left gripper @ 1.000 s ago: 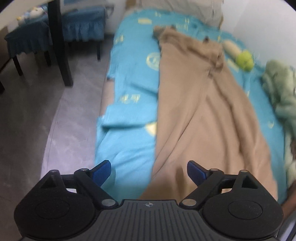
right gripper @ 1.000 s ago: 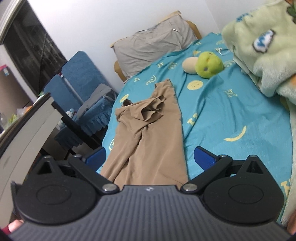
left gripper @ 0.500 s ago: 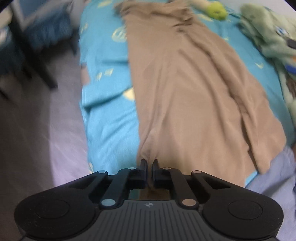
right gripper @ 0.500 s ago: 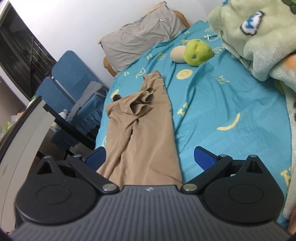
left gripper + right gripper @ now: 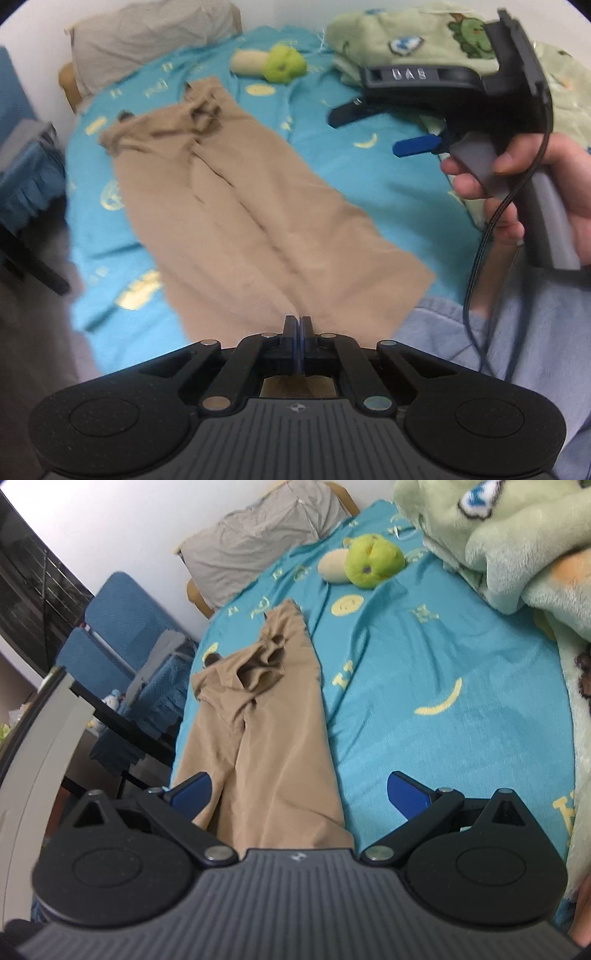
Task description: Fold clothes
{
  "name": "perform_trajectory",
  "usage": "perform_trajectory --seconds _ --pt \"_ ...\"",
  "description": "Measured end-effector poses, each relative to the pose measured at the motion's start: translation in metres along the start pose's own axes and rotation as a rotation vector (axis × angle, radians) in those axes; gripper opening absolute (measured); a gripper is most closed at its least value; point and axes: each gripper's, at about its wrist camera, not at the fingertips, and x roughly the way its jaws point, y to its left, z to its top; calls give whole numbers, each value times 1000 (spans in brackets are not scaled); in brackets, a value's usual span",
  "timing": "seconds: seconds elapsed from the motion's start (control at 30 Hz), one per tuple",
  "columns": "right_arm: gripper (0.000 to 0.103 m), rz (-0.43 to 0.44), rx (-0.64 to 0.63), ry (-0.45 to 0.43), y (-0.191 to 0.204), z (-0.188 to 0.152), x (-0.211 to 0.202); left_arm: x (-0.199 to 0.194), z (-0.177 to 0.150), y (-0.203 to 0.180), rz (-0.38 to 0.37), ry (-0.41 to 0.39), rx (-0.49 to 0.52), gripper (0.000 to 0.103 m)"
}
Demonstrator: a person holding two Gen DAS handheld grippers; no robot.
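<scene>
Item: tan trousers (image 5: 236, 206), laid lengthwise on my bed (image 5: 388, 184). My left gripper (image 5: 296, 325): clamped on their near hem. My right gripper (image 5: 299, 794): fingers apart, above the near leg ends.

Ahead of the left claw (image 5: 297, 325), matt tan cloth trousers (image 5: 236, 206) lie on a thin printed cotton sheet (image 5: 369, 166); a fluffy fleece blanket (image 5: 517, 554) sits right of the right claw (image 5: 299, 794).

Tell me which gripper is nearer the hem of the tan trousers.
Left. The left gripper is shut on the tan trousers at their hem; the right gripper hangs open above the bedsheet, beside them.
</scene>
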Motion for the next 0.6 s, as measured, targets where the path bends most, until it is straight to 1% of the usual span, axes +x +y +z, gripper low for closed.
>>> perform_trajectory --seconds 0.1,0.13,0.2,0.23,0.27,0.3,0.37,0.4,0.43,0.47,0.5,0.53,0.6 --pt "103 -12 -12 31 -2 -3 4 30 -5 -3 -80 50 -72 2" --pt "103 -6 -8 41 -3 -4 5 37 -7 -2 -95 59 -93 3" --pt "103 3 -2 61 -4 -8 7 42 -10 4 -93 55 -127 7" --pt "103 6 1 70 -4 -10 8 42 -11 8 -93 45 -151 16" --pt "103 9 3 80 -5 -12 9 38 -13 16 -98 21 -191 29" --pt "103 12 5 89 -5 -14 10 33 -15 25 -110 -6 -241 37" --pt "103 19 10 108 -6 -17 12 23 -23 46 -117 -70 -357 63" --pt "103 22 13 117 -6 -19 12 20 -29 57 -103 -99 -415 68" --pt "103 24 14 127 -6 -21 14 18 -33 67 -85 -122 -468 78" --pt "102 20 13 143 -6 -24 16 18 -37 77 -62 -133 -517 82" --pt "100 15 12 157 -7 -26 18 19 -41 87 -49 -132 -575 82" --pt "100 7 13 165 -7 -28 18 21 -44 96 -53 -131 -636 82" --pt "100 -9 15 183 -8 -32 20 23 -49 110 -67 -150 -710 86"
